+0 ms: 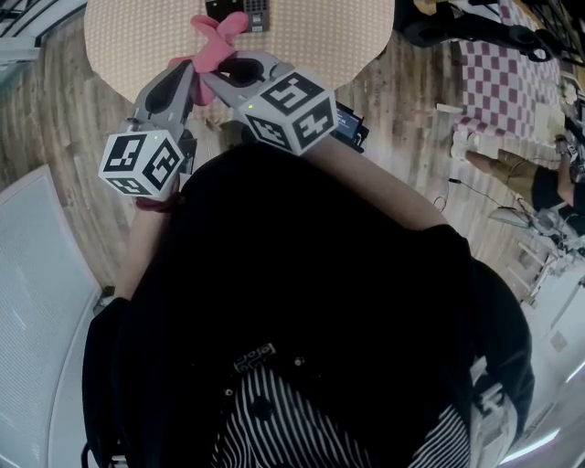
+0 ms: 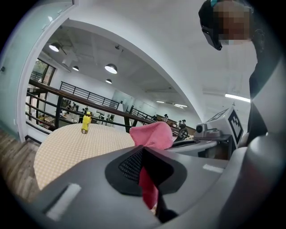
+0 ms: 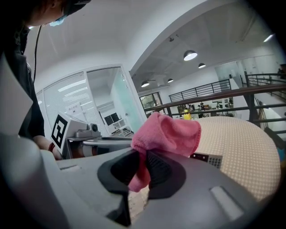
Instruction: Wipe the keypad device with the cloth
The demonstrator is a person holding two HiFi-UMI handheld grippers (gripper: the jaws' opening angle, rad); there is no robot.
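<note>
A pink cloth [image 1: 218,41] hangs between both grippers over the near edge of the round table [image 1: 128,41]. My left gripper [image 1: 189,71] is shut on one part of the cloth [image 2: 152,134], which bunches above its jaws. The right gripper [image 1: 212,80] crosses close beside it and is shut on the cloth [image 3: 167,134] too. The keypad device [image 1: 240,13], dark with small buttons, lies on the table just beyond the cloth. In the right gripper view the keypad device [image 3: 206,158] shows as a grey edge behind the jaws.
A small yellow bottle [image 2: 85,122] stands at the table's far side. A dark gadget [image 1: 352,123] sits by my right forearm. A checked tablecloth [image 1: 512,73] and a seated person [image 1: 539,178] are at the right. A white panel [image 1: 37,274] stands at the left.
</note>
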